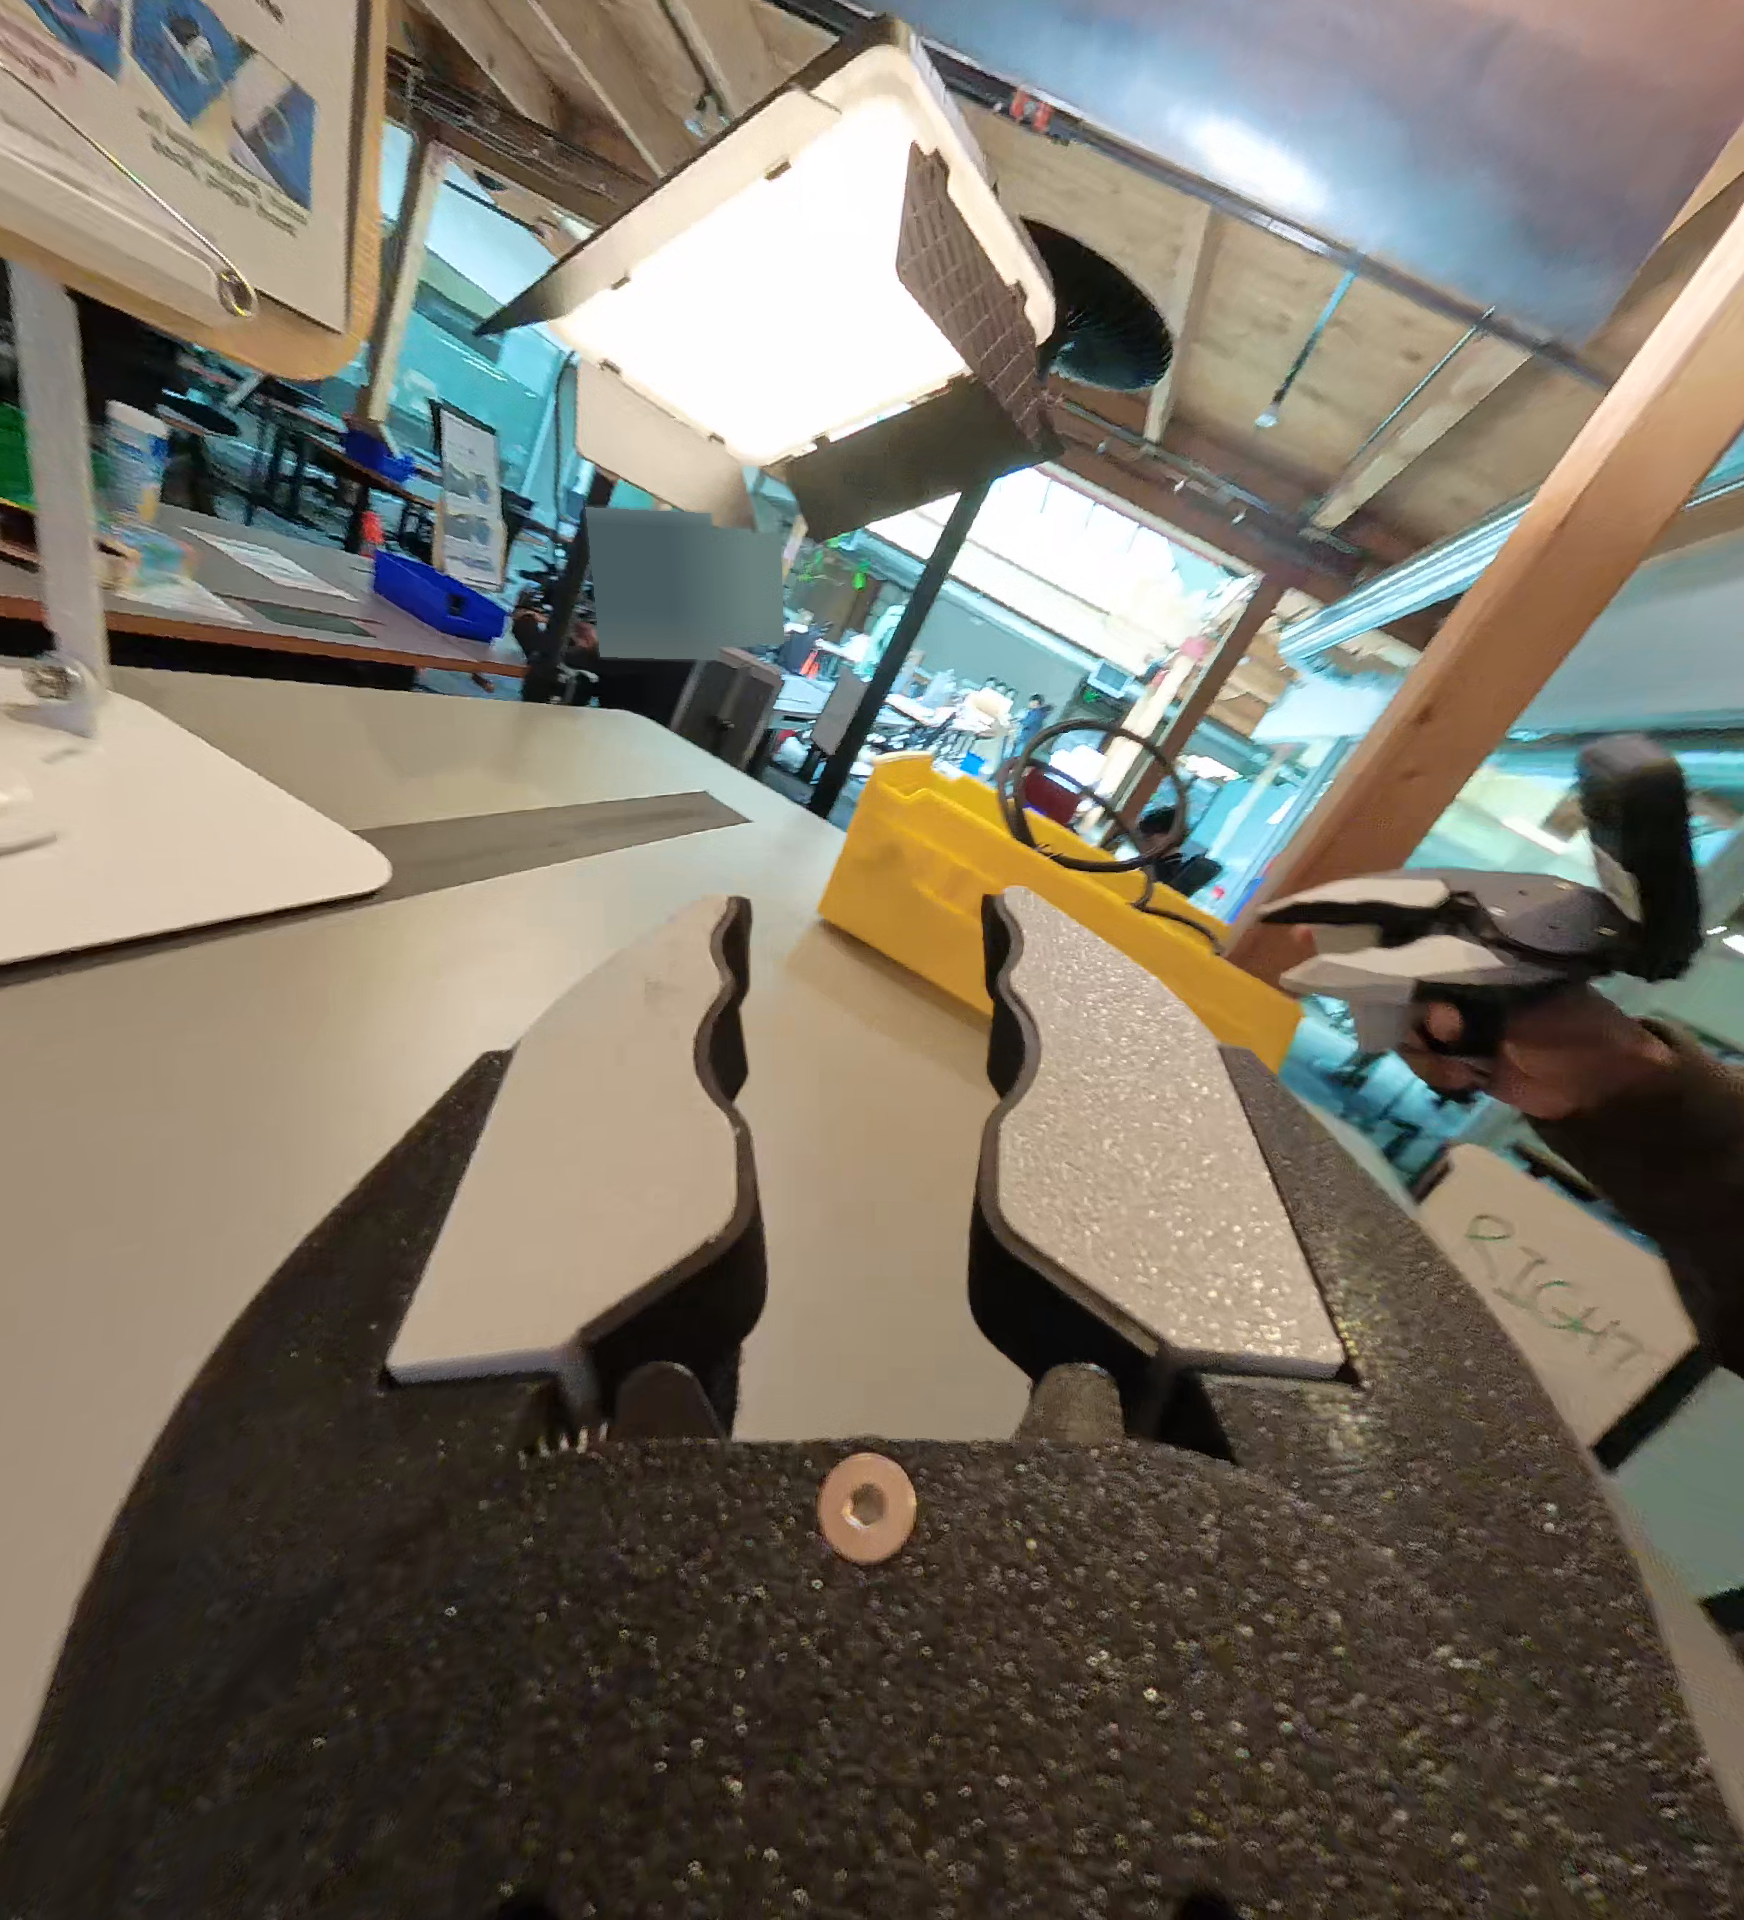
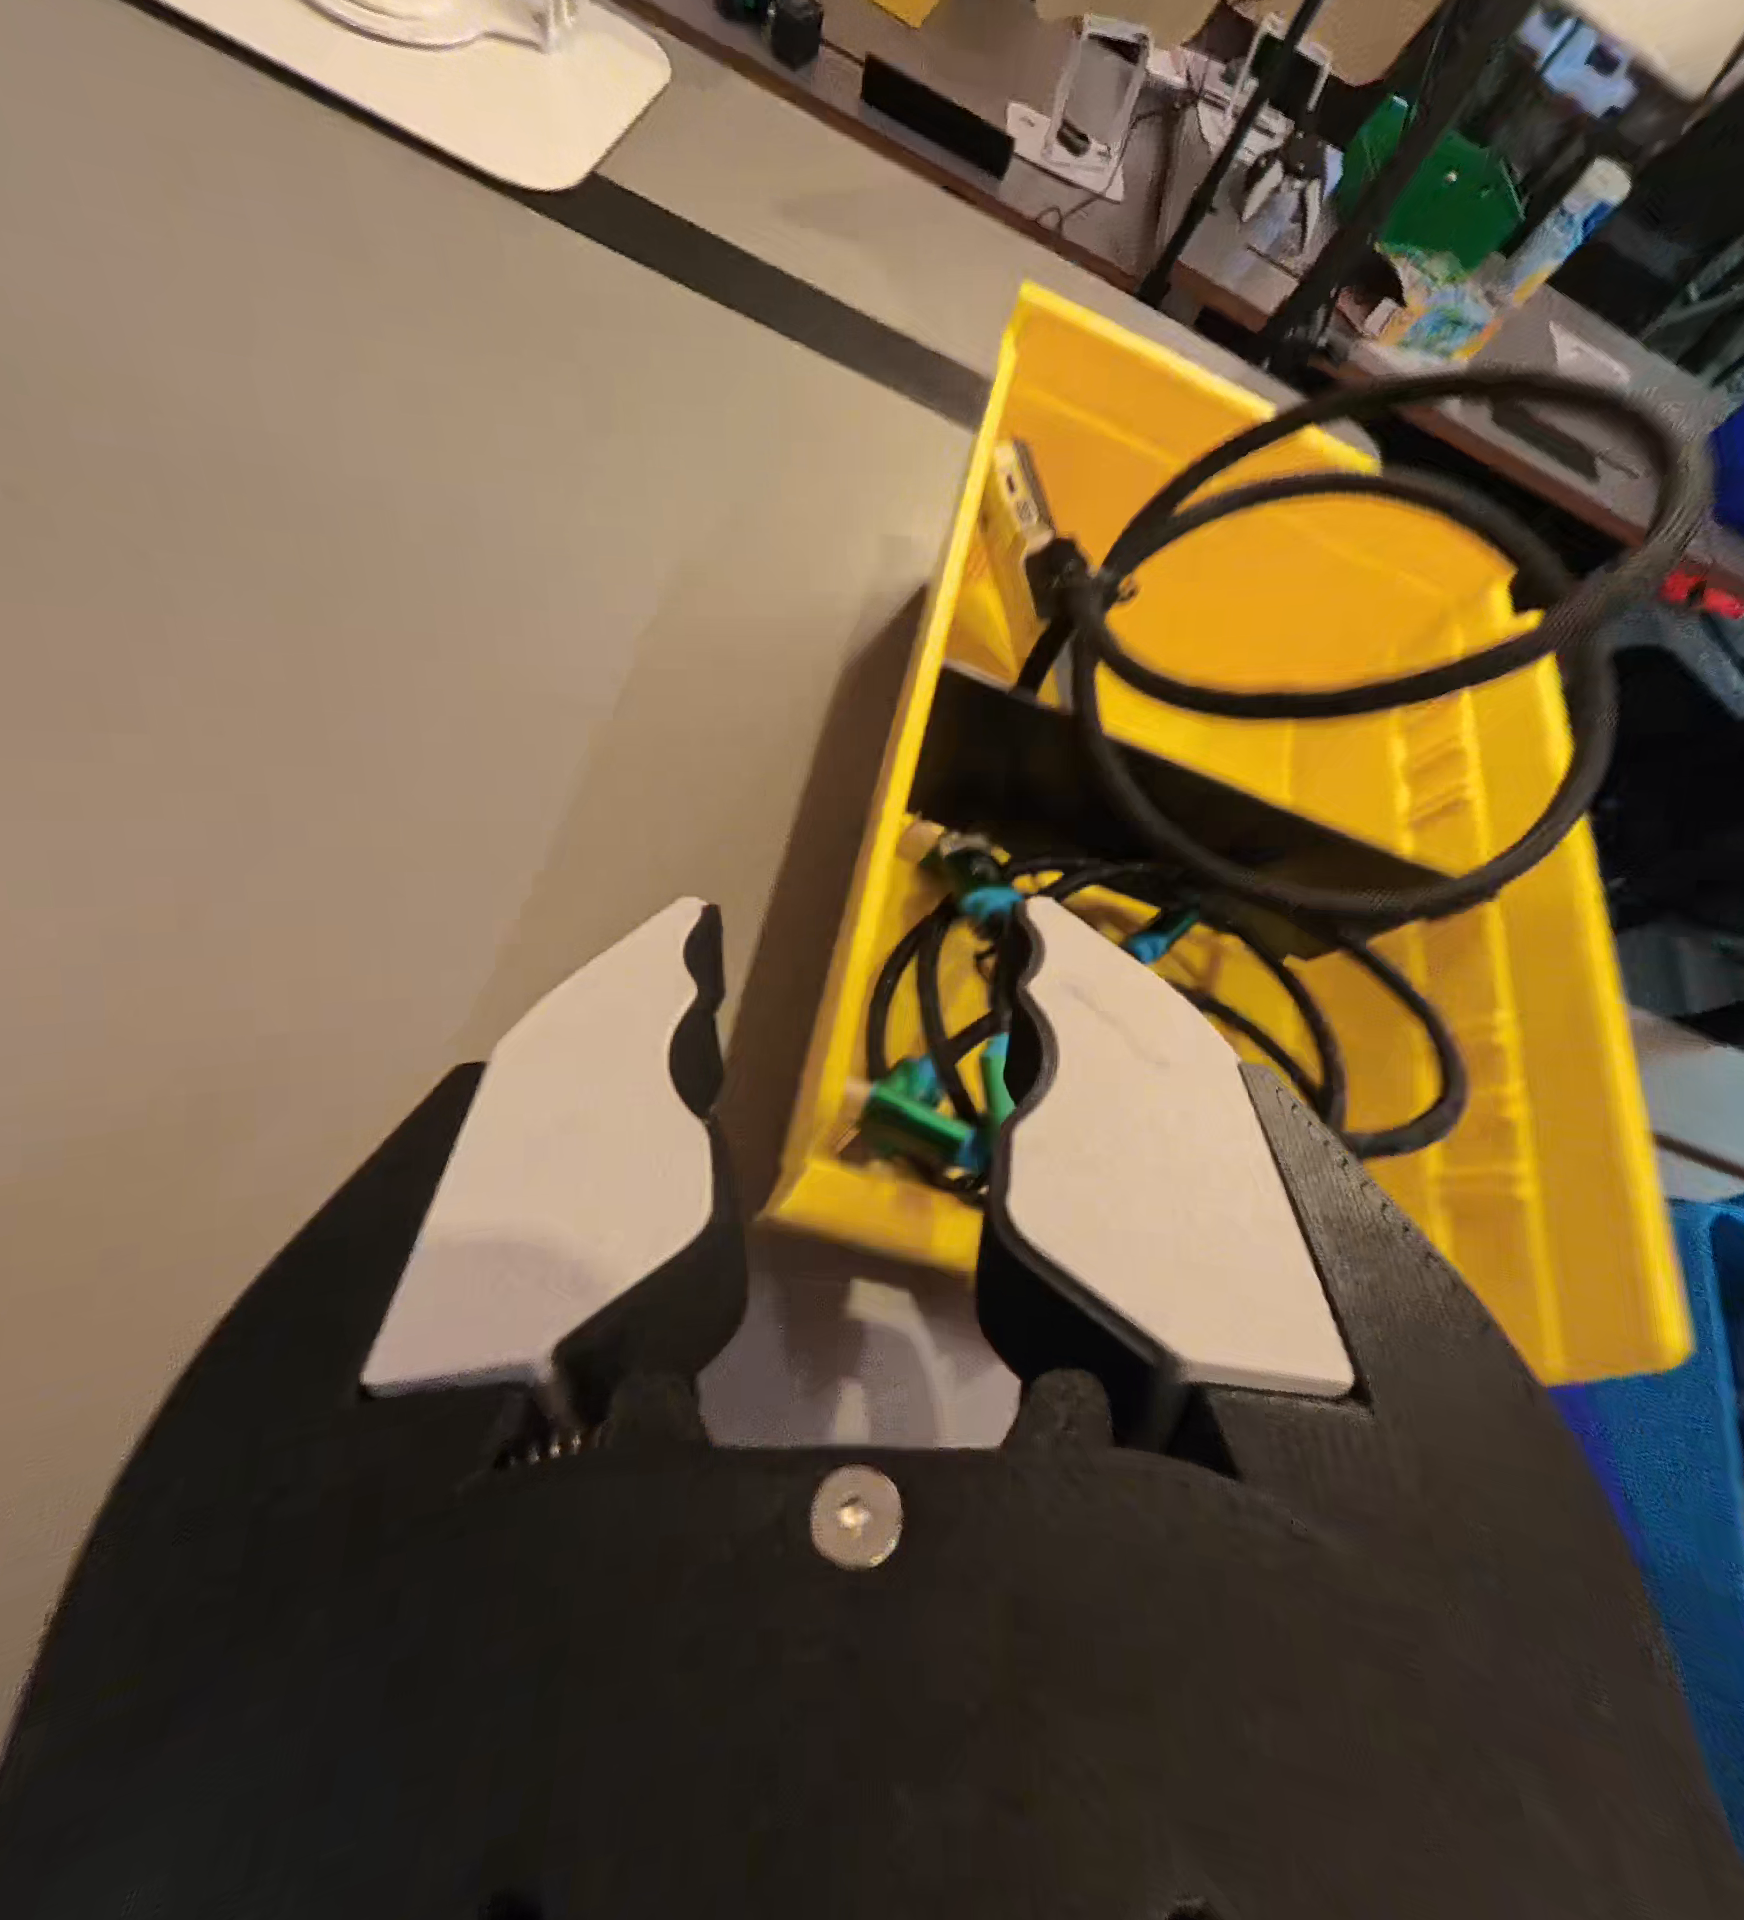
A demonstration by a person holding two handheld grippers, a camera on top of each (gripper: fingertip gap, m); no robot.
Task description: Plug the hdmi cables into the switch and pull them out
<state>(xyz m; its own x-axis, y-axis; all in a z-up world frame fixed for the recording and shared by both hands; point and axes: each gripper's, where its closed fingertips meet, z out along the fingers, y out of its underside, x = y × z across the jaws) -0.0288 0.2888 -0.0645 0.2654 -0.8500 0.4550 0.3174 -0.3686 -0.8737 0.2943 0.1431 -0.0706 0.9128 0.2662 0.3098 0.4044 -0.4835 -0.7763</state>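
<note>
Leftmost, a white base point(image 1: 120, 831) sat on the grey table point(image 1: 224, 1143). Next, the left gripper point(image 1: 863, 914) hovered low over bare table, jaws apart and empty. Farther right, the right gripper point(image 2: 868, 925) hung open and empty above the yellow bin point(image 2: 1470, 1039), over its tangled cables point(image 2: 951, 997). A looped cable point(image 2: 1367, 644) arched above the rim; it could likely snag a finger.

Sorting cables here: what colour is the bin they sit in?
Yellow bin, clearest in the right wrist view.
</note>
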